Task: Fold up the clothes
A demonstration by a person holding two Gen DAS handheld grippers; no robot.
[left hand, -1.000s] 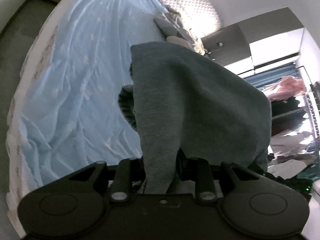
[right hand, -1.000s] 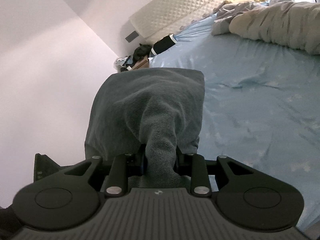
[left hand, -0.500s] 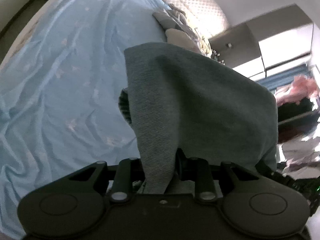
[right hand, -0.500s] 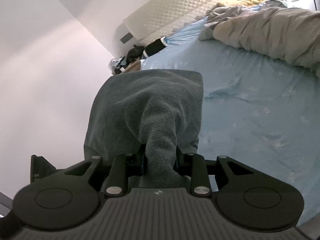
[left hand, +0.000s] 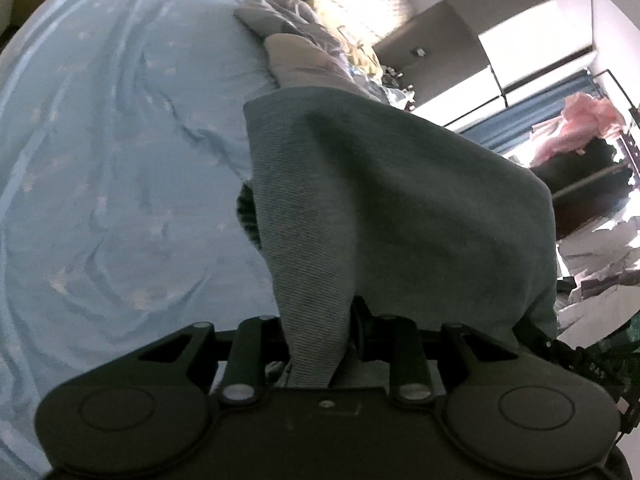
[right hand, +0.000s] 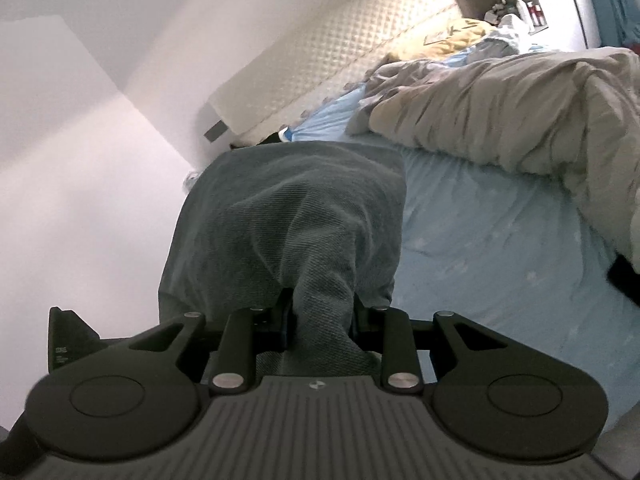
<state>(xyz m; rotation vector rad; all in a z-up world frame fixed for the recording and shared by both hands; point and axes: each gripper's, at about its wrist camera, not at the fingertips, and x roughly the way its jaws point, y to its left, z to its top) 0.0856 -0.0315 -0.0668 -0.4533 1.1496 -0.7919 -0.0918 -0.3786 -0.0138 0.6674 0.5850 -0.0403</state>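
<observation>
A grey-green knit garment [left hand: 400, 208] hangs in the air above the light blue bed sheet [left hand: 112, 160]. My left gripper [left hand: 320, 320] is shut on one edge of it; the cloth drapes forward over the fingers and hides them. My right gripper [right hand: 320, 308] is shut on another edge of the same garment [right hand: 288, 216], which bunches between the jaws and covers them. In the right wrist view the blue sheet [right hand: 500, 248] lies below and to the right.
A rumpled beige-grey duvet [right hand: 520, 112] lies on the far side of the bed by the quilted headboard [right hand: 340, 60]. It also shows in the left wrist view [left hand: 304, 56]. A clothes rack with pink and dark garments [left hand: 580, 128] stands at the right.
Both grippers have moved with the garment further over the bed toward the headboard; the duvet and pillows now look nearer. The grip on the cloth is unchanged.
</observation>
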